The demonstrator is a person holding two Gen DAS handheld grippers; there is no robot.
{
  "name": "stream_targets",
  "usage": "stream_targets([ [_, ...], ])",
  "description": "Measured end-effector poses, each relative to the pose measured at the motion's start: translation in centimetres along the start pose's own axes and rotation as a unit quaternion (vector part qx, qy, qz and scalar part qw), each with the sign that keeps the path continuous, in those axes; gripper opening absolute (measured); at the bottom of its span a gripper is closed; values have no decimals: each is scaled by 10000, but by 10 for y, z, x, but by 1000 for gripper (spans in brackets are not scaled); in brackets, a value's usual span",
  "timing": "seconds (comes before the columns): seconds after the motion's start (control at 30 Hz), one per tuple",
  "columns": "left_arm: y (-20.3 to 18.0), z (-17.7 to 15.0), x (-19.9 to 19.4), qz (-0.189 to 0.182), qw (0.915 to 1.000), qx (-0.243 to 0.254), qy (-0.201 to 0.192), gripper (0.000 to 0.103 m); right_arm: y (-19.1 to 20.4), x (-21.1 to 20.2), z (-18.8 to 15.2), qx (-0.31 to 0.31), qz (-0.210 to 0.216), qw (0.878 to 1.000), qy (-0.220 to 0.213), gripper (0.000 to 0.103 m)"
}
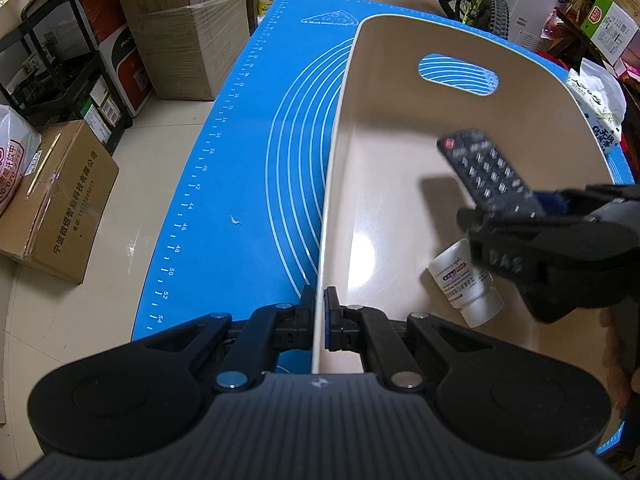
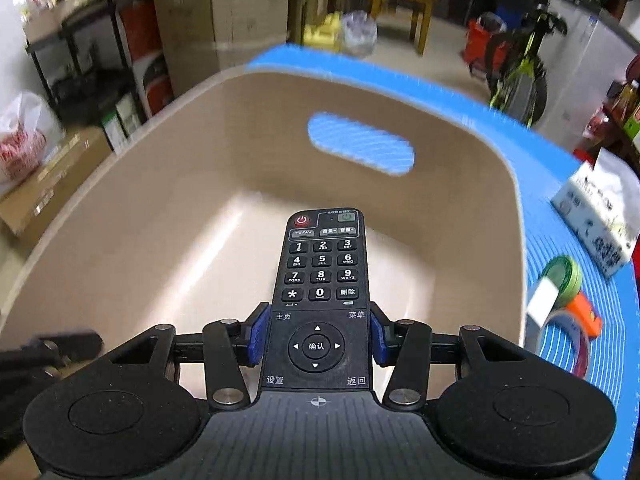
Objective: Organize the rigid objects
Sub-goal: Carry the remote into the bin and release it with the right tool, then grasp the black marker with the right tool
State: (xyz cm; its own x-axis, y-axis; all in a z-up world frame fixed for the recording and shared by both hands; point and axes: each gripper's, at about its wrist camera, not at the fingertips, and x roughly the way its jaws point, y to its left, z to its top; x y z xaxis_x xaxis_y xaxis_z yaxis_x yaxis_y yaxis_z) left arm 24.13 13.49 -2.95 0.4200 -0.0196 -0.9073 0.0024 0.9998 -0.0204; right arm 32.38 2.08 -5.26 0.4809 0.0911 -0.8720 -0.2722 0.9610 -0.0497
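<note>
Left claw point(image 1: 320, 312) clenched on the near wall of the beige bin point(image 1: 344, 128), pinning it to the blue mat point(image 1: 240, 160) on the table. Right claw point(image 2: 316, 338) grasping the black remote point(image 2: 320, 264) across its middle, blue pads pressed to both long edges, keypad end pointing forward and down, suspended over the bin floor and not yet touching it. Already in the bin: a small white bottle point(image 1: 464, 284), lying on its side near the front corner, just beneath the right claw in the left wrist view.

For a clean drop, best to lower until the remote's front end nearly meets the floor, then release, letting it settle flat instead of falling and bouncing. Worth steering it toward the open floor ahead, clear of the bottle, so neither gets knocked. Keep the left grip firm so the bin stays put.

Outside the bin at right, apparently awaiting their turn: a tape dispenser point(image 2: 564, 300) and a tissue pack point(image 2: 596, 228).
</note>
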Motion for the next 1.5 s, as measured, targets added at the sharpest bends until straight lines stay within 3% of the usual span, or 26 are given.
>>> stream_targets([
  [0.17, 0, 0, 1, 5, 10000, 1, 21, 6, 2, 11, 1, 63, -28, 9989, 453, 54],
  [0.3, 0, 0, 1, 15, 10000, 3, 27, 6, -3, -3, 1, 189, 96, 9997, 90, 67],
  [0.5, 1, 1, 1, 7, 10000, -2, 25, 5, -8, -31, -2, 254, 276, 9984, -431, 73],
  [0.6, 1, 1, 1, 6, 10000, -3, 25, 5, -12, -50, -4, 257, 271, 9963, -769, 83],
  [0.83, 1, 1, 1, 1, 10000, -7, 25, 5, -50, -89, -6, 619, 301, 9885, -1347, 84],
  [1.13, 2, 1, 1, -5, 10000, -15, 27, 5, -116, -127, -33, 1024, -272, 9739, -2007, 94],
  [1.4, 2, 2, 0, -7, 10000, -24, 26, 6, -162, -100, -75, 1520, -444, 9751, -1552, 101],
  [1.5, 2, 1, 1, -7, 10000, -25, 25, 6, -164, -83, -92, 1367, -520, 9790, -1417, 101],
])
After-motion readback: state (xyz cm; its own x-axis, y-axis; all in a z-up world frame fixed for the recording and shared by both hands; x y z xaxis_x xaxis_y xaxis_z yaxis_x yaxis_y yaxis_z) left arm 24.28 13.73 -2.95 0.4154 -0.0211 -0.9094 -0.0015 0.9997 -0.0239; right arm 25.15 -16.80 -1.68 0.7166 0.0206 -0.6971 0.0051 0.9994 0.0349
